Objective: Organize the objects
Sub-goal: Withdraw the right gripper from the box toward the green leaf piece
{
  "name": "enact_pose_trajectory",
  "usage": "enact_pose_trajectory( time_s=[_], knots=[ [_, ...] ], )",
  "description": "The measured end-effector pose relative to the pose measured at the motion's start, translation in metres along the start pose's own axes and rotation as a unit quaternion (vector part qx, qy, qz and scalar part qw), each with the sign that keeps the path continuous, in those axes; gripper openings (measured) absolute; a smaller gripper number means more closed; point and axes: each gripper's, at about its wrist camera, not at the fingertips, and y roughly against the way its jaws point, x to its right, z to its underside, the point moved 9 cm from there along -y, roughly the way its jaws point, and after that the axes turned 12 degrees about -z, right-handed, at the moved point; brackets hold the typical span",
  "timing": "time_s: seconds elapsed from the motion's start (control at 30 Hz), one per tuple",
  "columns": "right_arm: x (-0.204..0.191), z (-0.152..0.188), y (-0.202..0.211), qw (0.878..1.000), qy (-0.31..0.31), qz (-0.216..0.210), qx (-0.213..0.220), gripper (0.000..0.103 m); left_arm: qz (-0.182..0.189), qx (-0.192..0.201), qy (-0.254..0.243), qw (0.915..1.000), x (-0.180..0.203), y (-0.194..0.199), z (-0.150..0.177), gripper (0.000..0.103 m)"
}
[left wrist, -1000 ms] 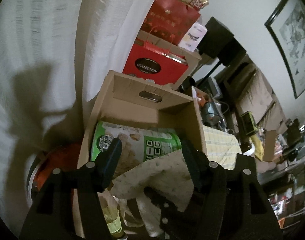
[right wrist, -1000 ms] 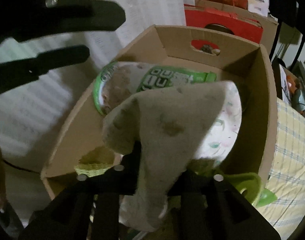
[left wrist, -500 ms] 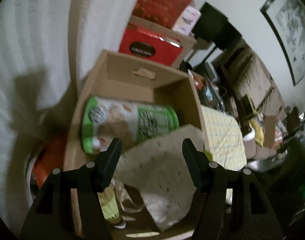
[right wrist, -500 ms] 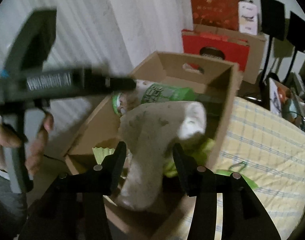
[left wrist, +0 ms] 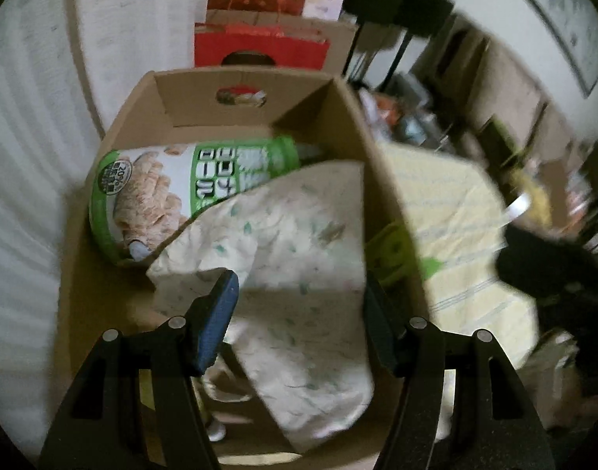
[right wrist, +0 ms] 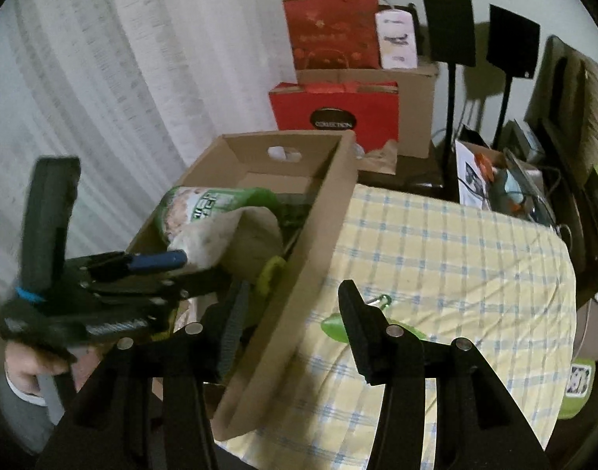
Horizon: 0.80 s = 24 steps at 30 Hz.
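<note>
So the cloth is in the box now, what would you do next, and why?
Probably reach the right gripper toward the green clip on the checked tablecloth: the patterned cloth already lies in the cardboard box, and that gripper is open and empty.

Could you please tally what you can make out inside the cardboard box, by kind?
Green snack canister: 1
Patterned cloth: 1
Green plastic item, partly hidden: 1
Total: 3, in the cardboard box; its near end is too blurred to count.

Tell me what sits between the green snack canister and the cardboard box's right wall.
A pale leaf-printed cloth fills the gap, draped from the green snack canister to the brown cardboard box's right wall; the left wrist view shows it best.
</note>
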Motion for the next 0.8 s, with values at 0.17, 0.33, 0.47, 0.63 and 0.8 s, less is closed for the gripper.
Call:
enact_pose_trajectory(
  time_s=[0.17,0.33,0.47,0.63,0.8],
  knots=[
    [0.006,0.010,0.003,1.000,-0.013,-0.002,-0.003,0.049,-0.058,-0.058,-0.008,0.9966,-0.018,-0.036,0.019,0.053],
    [0.012,0.015,0.000,1.000,-0.019,-0.002,-0.005,0.049,-0.120,-0.066,0.007,0.9905,-0.053,-0.042,0.027,0.050],
    [0.008,0.008,-0.002,1.000,-0.019,-0.008,0.001,0.044,-0.147,-0.047,0.009,0.9880,-0.066,-0.027,0.028,0.050],
    [-0.001,-0.004,-0.020,1.000,-0.002,-0.004,-0.007,0.035,-0.104,-0.032,0.026,0.9937,-0.058,-0.007,0.031,0.050],
    [0.001,-0.007,-0.051,1.000,0.001,0.012,-0.023,0.020,-0.064,-0.040,0.025,0.9968,-0.054,-0.002,0.034,0.050]
  ],
)
